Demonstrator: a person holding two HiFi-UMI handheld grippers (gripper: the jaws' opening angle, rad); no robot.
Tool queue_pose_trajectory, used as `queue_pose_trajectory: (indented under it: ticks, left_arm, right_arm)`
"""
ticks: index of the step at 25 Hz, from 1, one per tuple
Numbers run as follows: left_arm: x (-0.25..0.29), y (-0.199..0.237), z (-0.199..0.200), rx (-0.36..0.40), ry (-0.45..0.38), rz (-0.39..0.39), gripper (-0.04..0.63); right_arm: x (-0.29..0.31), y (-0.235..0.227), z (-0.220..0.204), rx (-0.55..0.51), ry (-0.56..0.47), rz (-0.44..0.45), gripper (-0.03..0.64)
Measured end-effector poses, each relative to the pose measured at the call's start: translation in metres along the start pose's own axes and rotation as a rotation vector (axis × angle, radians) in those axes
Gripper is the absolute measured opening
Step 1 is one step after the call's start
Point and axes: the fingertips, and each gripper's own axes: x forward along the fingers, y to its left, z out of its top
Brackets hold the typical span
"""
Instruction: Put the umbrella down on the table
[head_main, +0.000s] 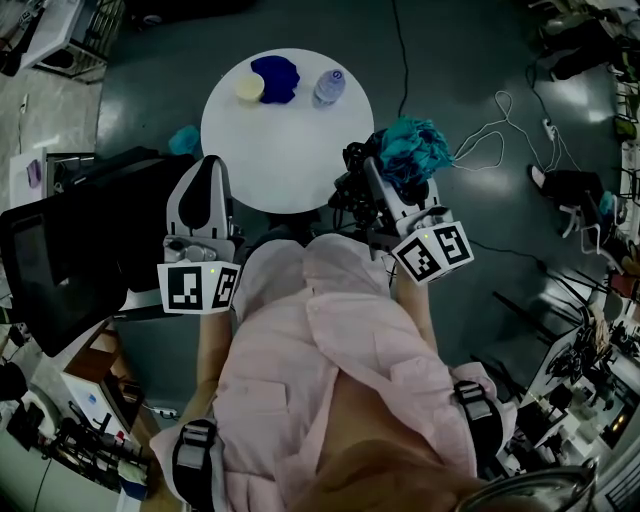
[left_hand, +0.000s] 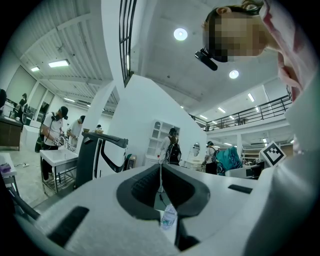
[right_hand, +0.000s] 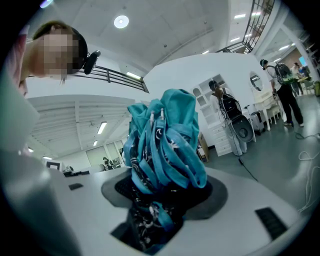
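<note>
The folded teal umbrella (head_main: 410, 150) is bunched between the jaws of my right gripper (head_main: 375, 175), which is shut on it just off the right edge of the round white table (head_main: 290, 150). In the right gripper view the umbrella (right_hand: 165, 145) stands up out of the right gripper (right_hand: 160, 200), its teal folds and dark patterned fabric filling the jaw gap. My left gripper (head_main: 205, 180) hovers at the table's left edge with nothing in it. In the left gripper view the left gripper (left_hand: 160, 185) shows its jaws meeting along a thin line.
On the table's far side lie a dark blue cloth (head_main: 275, 78), a pale yellow round thing (head_main: 249, 88) and a water bottle (head_main: 329, 87), the bottle (left_hand: 169, 217) also showing low in the left gripper view. A white cable (head_main: 495, 125) trails on the floor at right. A dark screen (head_main: 50, 265) stands at left.
</note>
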Motion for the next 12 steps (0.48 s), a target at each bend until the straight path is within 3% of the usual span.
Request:
queue_pose_trajectory:
  ticks: [12]
  left_arm:
    - [-0.001,0.007,-0.014,-0.014,0.022,-0.042,0.023]
  right_arm:
    - [0.001,0.005,-0.02,0.006,0.001,-0.026,0.247]
